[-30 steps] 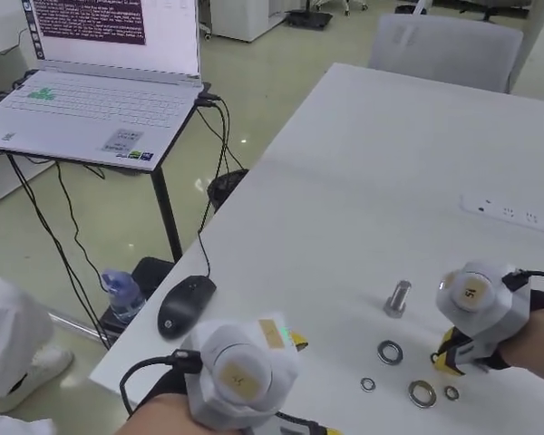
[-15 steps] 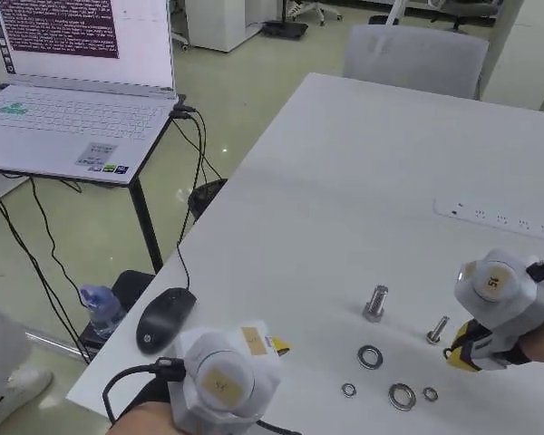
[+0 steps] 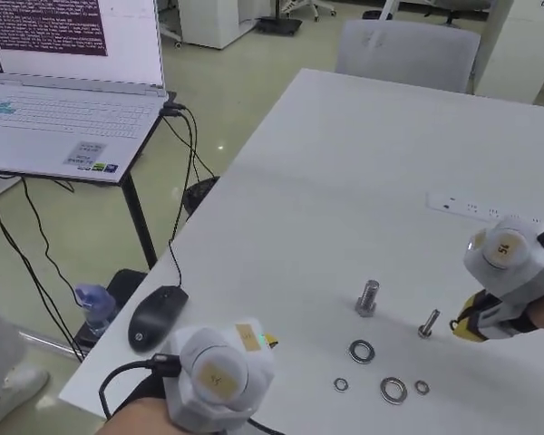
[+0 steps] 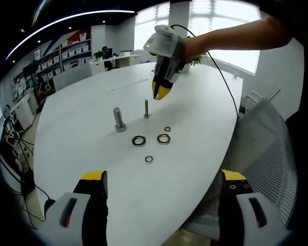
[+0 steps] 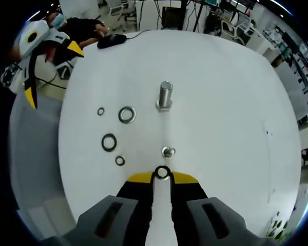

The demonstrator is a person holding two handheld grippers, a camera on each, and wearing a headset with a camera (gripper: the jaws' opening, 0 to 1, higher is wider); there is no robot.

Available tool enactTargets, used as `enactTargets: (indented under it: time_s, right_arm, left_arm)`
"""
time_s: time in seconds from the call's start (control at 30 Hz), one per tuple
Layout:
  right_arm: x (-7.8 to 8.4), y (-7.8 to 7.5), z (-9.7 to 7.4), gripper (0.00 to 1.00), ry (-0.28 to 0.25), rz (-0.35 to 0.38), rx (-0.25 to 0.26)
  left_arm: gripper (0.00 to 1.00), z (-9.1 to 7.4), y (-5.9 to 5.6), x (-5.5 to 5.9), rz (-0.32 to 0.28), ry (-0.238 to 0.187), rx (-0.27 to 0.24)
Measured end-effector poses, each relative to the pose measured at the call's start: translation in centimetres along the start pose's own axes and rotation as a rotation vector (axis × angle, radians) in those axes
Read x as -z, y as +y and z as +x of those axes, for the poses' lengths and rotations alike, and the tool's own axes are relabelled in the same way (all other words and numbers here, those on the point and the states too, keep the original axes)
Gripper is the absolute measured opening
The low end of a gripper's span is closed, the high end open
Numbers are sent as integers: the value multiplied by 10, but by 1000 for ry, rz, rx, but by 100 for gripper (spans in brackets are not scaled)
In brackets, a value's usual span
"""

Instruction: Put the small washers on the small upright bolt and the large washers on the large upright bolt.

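Note:
The large bolt [image 3: 368, 297] and the thin small bolt [image 3: 428, 323] stand upright on the white table [image 3: 363, 181]. In front of them lie two large washers [image 3: 362, 351] [image 3: 393, 391] and two small washers [image 3: 341, 384] [image 3: 422, 387]. My right gripper [image 3: 467, 328] hovers just right of the small bolt. It is shut on a small washer [image 5: 162, 172], held close to the small bolt [image 5: 168, 151], with the large bolt [image 5: 165, 96] beyond. My left gripper [image 4: 163, 177] stands open at the table's near edge, facing the bolts [image 4: 118, 119] and nothing lies between its fingers.
A black mouse [image 3: 156, 317] lies at the table's left corner. A white power strip [image 3: 490, 210] sits at the far right. A laptop [image 3: 63, 100] stands on a side stand to the left, with cables hanging below. A grey chair [image 3: 406, 53] is at the far end.
The head camera has shifted. My right gripper has moved right and away from the loose washers, uncovering the small bolt. The left gripper has stayed put.

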State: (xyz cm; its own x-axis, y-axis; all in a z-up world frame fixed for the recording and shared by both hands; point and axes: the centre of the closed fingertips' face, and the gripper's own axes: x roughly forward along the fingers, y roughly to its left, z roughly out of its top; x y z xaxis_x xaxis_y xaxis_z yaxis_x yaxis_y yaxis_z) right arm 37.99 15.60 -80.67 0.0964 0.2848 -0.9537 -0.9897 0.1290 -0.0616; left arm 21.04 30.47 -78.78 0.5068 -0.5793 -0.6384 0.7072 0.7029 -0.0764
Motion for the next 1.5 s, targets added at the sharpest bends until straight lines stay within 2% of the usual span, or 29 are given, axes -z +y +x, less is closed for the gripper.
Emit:
enactTargets:
  time_s: [0.23, 0.43, 0.57, 1.5]
  right_arm:
    - [-17, -5, -3, 13, -17, -14, 2]
    - [-20, -5, 3, 13, -5, -28, -9]
    - [-22, -5, 6, 13, -4, -28, -17]
    - [-14, -7, 34, 13, 56, -51, -54]
  left_arm:
    - [94, 1, 0, 2, 0, 7, -6]
    - [99, 1, 1, 7, -12, 18, -18]
    - [99, 0, 1, 8, -13, 19, -20]
    - [96, 2, 6, 15, -30, 27, -11]
